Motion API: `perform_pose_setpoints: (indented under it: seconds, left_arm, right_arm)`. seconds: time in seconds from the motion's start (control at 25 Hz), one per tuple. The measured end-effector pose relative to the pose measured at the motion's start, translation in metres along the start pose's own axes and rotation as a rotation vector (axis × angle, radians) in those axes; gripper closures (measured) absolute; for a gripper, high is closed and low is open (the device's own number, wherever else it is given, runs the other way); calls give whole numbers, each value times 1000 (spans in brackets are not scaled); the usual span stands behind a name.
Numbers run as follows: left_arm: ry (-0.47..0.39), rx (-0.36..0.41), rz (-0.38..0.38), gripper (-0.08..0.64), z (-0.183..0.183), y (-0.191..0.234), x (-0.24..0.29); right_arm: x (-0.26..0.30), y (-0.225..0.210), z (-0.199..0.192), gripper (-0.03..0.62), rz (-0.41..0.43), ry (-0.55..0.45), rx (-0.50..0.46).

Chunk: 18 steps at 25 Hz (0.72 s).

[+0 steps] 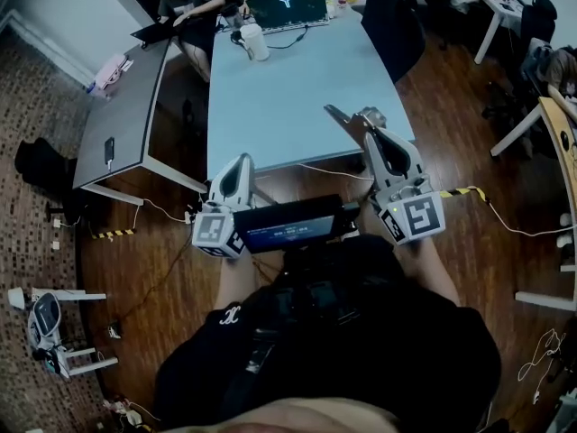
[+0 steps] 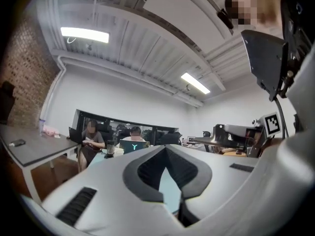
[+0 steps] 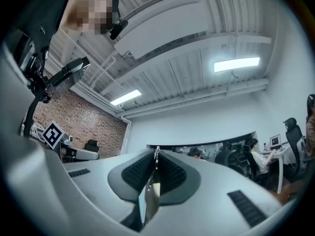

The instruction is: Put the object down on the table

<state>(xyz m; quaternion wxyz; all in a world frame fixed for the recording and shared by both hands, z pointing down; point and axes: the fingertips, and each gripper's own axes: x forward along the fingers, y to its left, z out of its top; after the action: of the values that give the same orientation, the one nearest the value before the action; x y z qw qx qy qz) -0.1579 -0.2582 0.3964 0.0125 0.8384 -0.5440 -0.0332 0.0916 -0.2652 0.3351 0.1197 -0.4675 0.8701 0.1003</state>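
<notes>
My right gripper hovers over the near right corner of the light blue table. It is shut on a thin flat grey object, which sticks out to the left of the jaws above the tabletop. In the right gripper view this object shows edge-on, pinched between the dark pads. My left gripper points at the table's near edge. In the left gripper view its fingertips meet with nothing between them.
At the table's far end are a laptop, a white cup and seated people. A grey table with a phone stands to the left. A dark chair is at the right, and cables lie on the floor.
</notes>
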Motion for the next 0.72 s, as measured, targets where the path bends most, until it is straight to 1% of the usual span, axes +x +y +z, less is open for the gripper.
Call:
perform_pose_setpoints:
  seconds: [0.08,0.12,0.24,0.36,0.56,0.72]
  left_arm:
    - [-3,34,9,568,8,1,33]
    - [-9,34,12,568,12,3,46]
    - [-30,0,25,568,20,10,76]
    - [-9,10,40,568,13,17,94]
    - [44,-13,53,568,-8,30,102]
    - [75,8,47,568,-8,46,108]
  right_arm:
    - [18,-24,-1,569,12,-7,-10]
    - [26,-36,-3,569,15,-7,-9]
    - [45,-63,-15,569,25,6,2]
    - [62,-82,-28,569,24,25,4]
    - [82,-92,-59,569,12,68,27]
    - [108,-91,-81,569,-7,91,36]
